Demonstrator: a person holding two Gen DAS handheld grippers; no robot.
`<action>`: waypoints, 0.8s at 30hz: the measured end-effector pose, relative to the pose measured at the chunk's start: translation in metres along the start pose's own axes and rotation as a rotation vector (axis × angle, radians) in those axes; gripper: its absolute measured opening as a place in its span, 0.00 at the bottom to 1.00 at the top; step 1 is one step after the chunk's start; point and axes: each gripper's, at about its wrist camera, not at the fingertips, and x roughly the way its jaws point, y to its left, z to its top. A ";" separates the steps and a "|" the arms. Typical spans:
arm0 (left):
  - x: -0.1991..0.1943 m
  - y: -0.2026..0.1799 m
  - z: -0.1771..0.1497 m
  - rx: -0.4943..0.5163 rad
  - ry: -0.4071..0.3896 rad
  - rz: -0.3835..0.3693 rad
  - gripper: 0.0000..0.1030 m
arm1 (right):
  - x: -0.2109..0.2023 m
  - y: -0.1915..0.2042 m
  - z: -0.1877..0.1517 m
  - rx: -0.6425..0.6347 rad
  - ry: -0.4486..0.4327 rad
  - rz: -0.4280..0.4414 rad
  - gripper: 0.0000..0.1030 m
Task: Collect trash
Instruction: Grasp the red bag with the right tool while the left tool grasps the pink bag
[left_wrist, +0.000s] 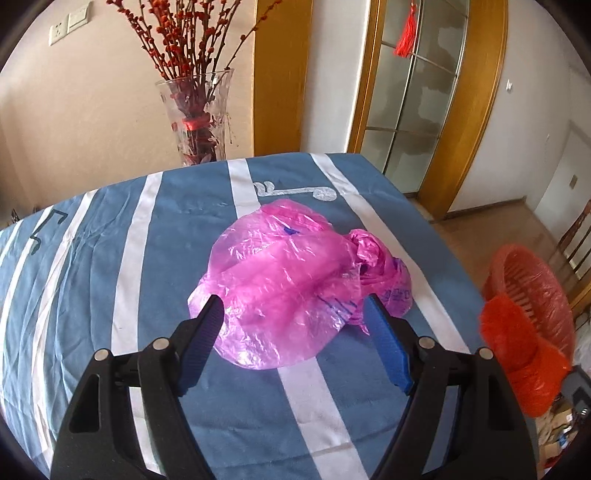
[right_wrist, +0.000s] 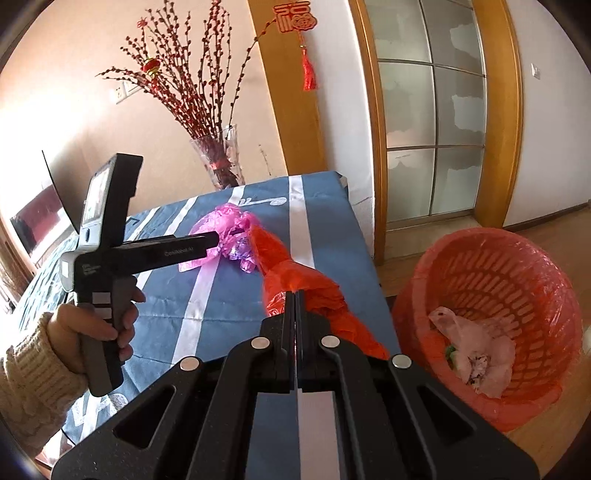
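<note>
A crumpled pink plastic bag (left_wrist: 291, 280) lies on the blue-and-white striped tablecloth (left_wrist: 110, 277). My left gripper (left_wrist: 293, 306) hovers open just short of it, one blue pad on either side of its near edge, not pressing. My right gripper (right_wrist: 296, 295) is shut on a red plastic bag (right_wrist: 295, 273), which hangs off the jaws above the table's right edge. The right wrist view also shows the pink bag (right_wrist: 225, 236), with the left gripper's fingers (right_wrist: 207, 240) reaching it. A red basket (right_wrist: 491, 317) lined with red plastic stands on the floor to the right, holding a pale crumpled bag (right_wrist: 476, 350).
A glass vase (left_wrist: 199, 118) of red branches stands at the table's far edge. A hand in a knit sleeve (right_wrist: 92, 328) grips the left tool. Beyond the table's right edge (right_wrist: 369, 251) lies wooden floor, with a glazed door (right_wrist: 432, 110) behind.
</note>
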 end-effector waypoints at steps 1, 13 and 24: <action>0.002 0.000 0.000 0.001 0.000 0.012 0.74 | 0.000 -0.002 0.000 0.004 0.001 -0.001 0.01; 0.032 0.029 -0.011 -0.090 0.091 -0.025 0.34 | 0.001 -0.006 -0.003 0.019 0.007 0.012 0.01; 0.001 0.021 -0.006 -0.079 0.032 -0.088 0.06 | -0.013 -0.007 0.001 0.019 -0.022 0.004 0.01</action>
